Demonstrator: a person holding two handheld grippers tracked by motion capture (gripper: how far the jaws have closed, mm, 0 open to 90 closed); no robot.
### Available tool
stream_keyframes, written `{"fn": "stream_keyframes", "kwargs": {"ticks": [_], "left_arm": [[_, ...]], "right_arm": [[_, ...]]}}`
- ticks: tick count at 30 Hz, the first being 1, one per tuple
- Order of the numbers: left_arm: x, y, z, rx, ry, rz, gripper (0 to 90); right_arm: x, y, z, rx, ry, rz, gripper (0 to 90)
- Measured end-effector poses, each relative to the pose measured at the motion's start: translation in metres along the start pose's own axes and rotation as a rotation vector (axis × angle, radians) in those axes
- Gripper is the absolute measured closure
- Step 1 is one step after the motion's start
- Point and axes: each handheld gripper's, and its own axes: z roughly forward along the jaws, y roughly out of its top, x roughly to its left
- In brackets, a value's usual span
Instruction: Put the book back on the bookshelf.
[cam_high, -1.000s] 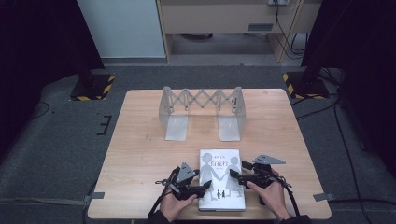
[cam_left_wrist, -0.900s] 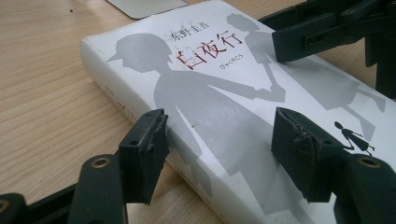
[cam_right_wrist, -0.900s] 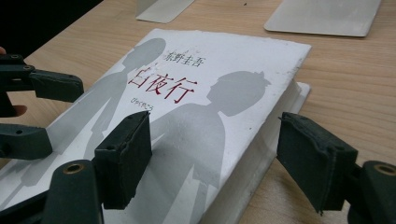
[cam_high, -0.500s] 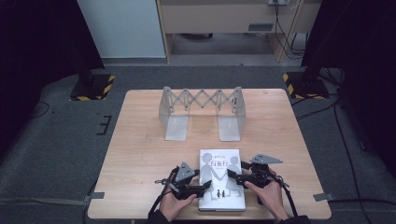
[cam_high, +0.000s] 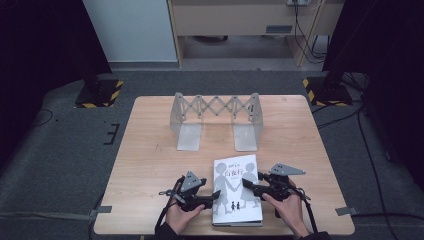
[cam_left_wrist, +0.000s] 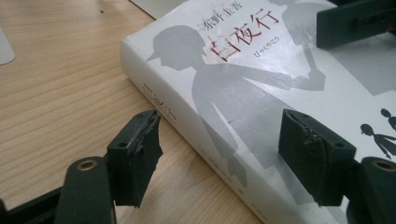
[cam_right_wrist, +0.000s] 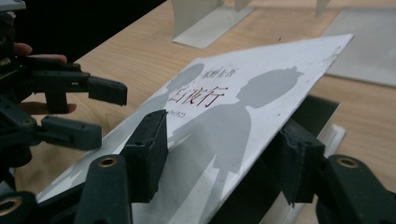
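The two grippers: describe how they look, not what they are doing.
Both the left gripper and the right gripper are black, each topped by a grey three-cornered plate, with black cables trailing back. Their fingers are blocky black pads, worn at the edges. The person's sleeves are dark.

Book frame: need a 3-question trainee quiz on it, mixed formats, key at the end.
1. True or false: the book stands upright in the expandable bookend rack.
2. Multiple choice: in the right gripper view, the front cover is A) flat and closed, B) lifted at an angle between the right gripper's fingers, C) torn off.
3. Short answer: which part of the book faces the left gripper in the left gripper view?

Key
1. False: it lies flat near the table's front edge, apart from the rack.
2. B.
3. The spine, between the open fingers, which are not touching it.
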Motion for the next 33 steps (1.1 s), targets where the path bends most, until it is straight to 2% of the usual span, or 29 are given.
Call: {"fn": "stream_keyframes", "kwargs": {"ticks": [2,4,5,8,9,14,18,21,23,33], "left_arm": [[0.003,0.0,-0.002,-0.005,0.005,-0.008,28.7],[0.005,0.0,-0.003,-0.012,0.008,-0.021,28.7],[0.006,0.0,-0.004,-0.014,0.007,-0.03,28.7],[0.009,0.0,-0.004,-0.019,0.011,-0.038,28.7],[0.009,0.0,-0.004,-0.02,0.014,-0.037,28.7],[0.008,0.0,-0.004,-0.016,0.015,-0.032,28.7],[0.01,0.0,-0.004,-0.022,0.02,-0.04,28.7],[0.012,0.0,-0.005,-0.034,0.016,-0.057,28.7],[0.014,0.001,-0.006,-0.052,0.004,-0.074,28.7],[0.016,0.004,-0.007,-0.09,-0.02,-0.097,28.6]], "right_arm": [[-0.002,-0.002,0.0,0.008,0.009,0.029,43.4],[-0.003,-0.003,0.0,0.005,0.017,0.038,45.0],[-0.002,-0.002,-0.001,-0.002,0.039,0.049,48.6],[-0.001,-0.001,-0.002,-0.007,0.064,0.047,51.4],[0.001,-0.001,-0.001,0.013,0.08,0.052,51.4],[-0.001,-0.003,0.0,0.01,0.097,0.089,54.2],[-0.001,-0.002,0.0,0.016,0.116,0.12,59.7],[-0.002,0.002,0.0,0.025,0.166,0.193,68.0],[-0.001,0.006,-0.001,0.034,0.168,0.197,69.5],[0.0,0.013,-0.001,0.052,0.17,0.241,73.2]]}}
